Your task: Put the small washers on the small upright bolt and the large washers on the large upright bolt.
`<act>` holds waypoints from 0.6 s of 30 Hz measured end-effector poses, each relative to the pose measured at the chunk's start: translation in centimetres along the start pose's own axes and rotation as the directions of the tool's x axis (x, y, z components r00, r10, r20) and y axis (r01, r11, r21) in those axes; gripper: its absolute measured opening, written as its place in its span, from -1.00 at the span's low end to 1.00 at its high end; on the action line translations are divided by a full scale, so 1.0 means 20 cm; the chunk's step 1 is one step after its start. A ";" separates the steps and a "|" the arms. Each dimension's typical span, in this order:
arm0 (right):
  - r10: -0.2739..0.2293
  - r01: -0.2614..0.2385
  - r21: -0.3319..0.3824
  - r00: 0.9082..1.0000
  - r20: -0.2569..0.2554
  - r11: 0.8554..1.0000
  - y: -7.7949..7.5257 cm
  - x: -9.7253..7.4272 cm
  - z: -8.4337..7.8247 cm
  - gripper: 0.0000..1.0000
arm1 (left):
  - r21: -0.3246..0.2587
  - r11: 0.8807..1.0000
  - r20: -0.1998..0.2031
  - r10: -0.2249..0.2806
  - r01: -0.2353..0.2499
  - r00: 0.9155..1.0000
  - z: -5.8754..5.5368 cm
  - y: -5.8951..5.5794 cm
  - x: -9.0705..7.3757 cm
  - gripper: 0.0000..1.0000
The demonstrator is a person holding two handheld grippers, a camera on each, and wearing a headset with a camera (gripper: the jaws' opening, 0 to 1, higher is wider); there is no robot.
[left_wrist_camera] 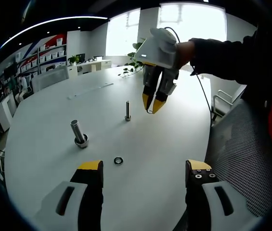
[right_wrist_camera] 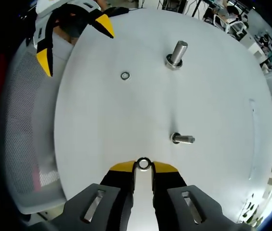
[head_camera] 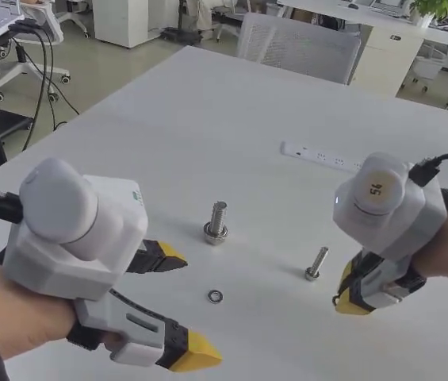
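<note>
The large upright bolt (head_camera: 216, 221) stands mid-table with a metal ring around its base. Right of it stands the small upright bolt (head_camera: 316, 263). One small washer (head_camera: 215, 296) lies flat on the white table (head_camera: 208, 135), in front of the large bolt. My left gripper (head_camera: 182, 305) hovers open near that washer, nothing between its yellow fingertips (left_wrist_camera: 90, 166). My right gripper (right_wrist_camera: 144, 166) is shut on another small washer (right_wrist_camera: 144, 164), held above the table just right of the small bolt (right_wrist_camera: 181, 139). The left gripper view shows that gripper (left_wrist_camera: 154, 103) raised beside the bolt (left_wrist_camera: 127, 110).
A white power strip (head_camera: 319, 156) lies on the far side of the table. A mesh office chair (head_camera: 299, 44) stands past the far edge, with desks and cables around the room. Bare tabletop surrounds both bolts.
</note>
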State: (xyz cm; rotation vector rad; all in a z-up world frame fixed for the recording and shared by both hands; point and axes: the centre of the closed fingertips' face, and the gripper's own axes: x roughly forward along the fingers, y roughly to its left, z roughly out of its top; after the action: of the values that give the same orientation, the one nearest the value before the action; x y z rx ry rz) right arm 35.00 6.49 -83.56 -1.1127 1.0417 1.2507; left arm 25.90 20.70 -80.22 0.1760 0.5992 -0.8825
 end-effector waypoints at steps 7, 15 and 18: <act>-0.017 0.017 0.003 1.000 0.001 1.000 -0.03 -0.04 0.01 -0.72 | -0.002 1.000 0.000 0.001 -0.001 1.000 -0.01 0.00 0.00 0.37; -0.048 0.048 -0.019 0.999 0.011 0.999 -0.10 -0.12 0.06 -0.72 | -0.003 1.000 -0.003 0.001 -0.001 1.000 -0.01 -0.01 -0.01 0.36; -0.060 0.061 -0.029 0.998 0.014 0.998 -0.13 -0.13 0.08 -0.72 | -0.006 1.000 -0.002 0.003 -0.003 1.000 -0.01 0.00 -0.01 0.36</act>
State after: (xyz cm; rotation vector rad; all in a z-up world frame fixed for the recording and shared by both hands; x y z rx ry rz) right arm 37.35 7.61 -80.56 -1.1484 0.9756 1.2271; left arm 25.65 20.91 -80.28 0.1729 0.6032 -0.8773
